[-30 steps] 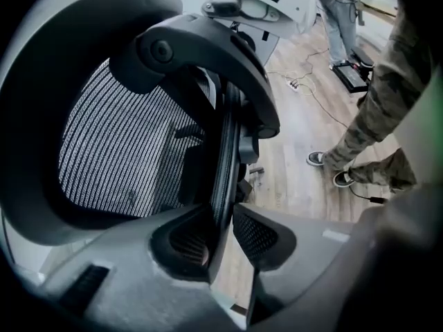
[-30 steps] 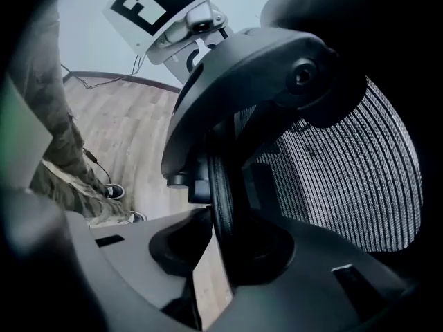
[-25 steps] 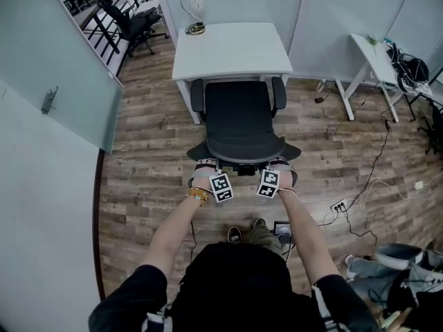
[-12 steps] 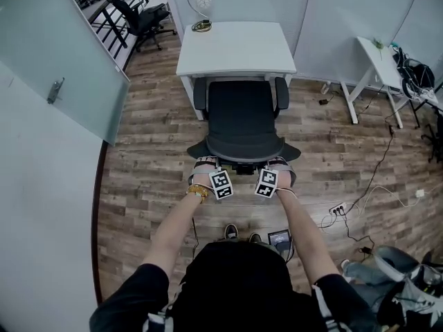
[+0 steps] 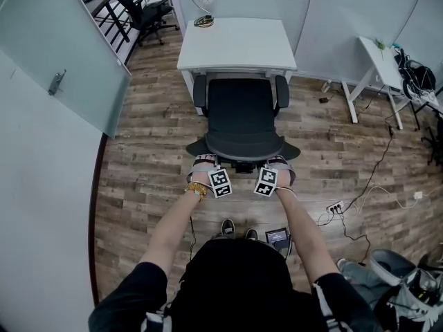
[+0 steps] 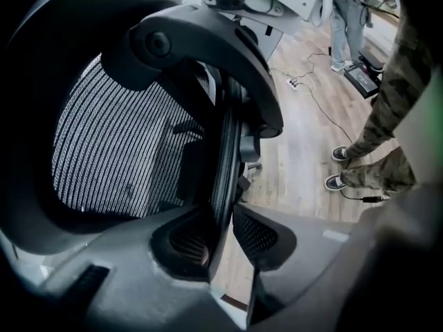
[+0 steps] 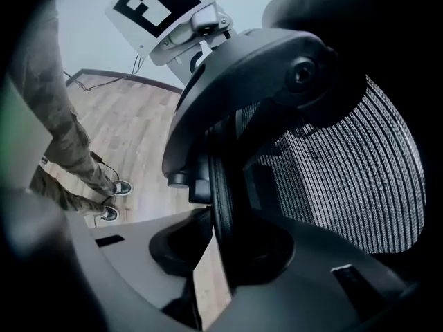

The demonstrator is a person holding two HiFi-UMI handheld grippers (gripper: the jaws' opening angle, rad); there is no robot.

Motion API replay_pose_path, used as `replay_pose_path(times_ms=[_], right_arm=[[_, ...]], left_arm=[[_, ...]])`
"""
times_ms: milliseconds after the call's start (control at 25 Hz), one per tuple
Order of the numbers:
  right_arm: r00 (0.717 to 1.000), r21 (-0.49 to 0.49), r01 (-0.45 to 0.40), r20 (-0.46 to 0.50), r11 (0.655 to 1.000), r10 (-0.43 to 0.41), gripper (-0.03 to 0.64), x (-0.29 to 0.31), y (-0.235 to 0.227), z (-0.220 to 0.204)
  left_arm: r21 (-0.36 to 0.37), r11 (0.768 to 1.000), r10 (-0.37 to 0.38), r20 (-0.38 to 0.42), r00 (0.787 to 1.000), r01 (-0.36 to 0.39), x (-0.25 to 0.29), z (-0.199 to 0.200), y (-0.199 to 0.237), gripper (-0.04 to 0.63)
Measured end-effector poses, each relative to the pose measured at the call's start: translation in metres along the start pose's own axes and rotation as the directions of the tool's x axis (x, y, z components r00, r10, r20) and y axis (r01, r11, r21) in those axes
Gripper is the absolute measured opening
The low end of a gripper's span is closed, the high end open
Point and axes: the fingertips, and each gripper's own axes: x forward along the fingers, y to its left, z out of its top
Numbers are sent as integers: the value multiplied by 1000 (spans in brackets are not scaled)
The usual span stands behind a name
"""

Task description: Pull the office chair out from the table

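Near the bench (image 5: pixel 235 43), the backrest (image 6: pixel 124 144) of the office chair (image 5: pixel 241 116) is clenched by the left hand-held gripper (image 5: pixel 206 162) and the right hand-held gripper (image 5: pixel 279 162). A straight, even pull is thus judged to be favoured.

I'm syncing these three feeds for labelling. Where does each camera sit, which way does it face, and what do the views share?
Head view: on the person's head, facing steeply down at the office chair before the table; both forearms, left tool, right tool show.
Left gripper view: on the left tool, looking along its jaws, clamped on the backrest rim; the person's legs show.
Right gripper view: on the right tool, likewise clamped; legs at left.
Shared: all three show the chair; both gripper views show the legs.
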Motion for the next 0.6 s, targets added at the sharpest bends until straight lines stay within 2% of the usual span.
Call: replay_pose_path(times_ms=[600], right_arm=[[1000, -12, 1, 13, 1000, -1, 83, -18, 22, -7]], left_arm=[[2, 1000, -1, -9, 1000, 1, -20, 8, -24, 106]])
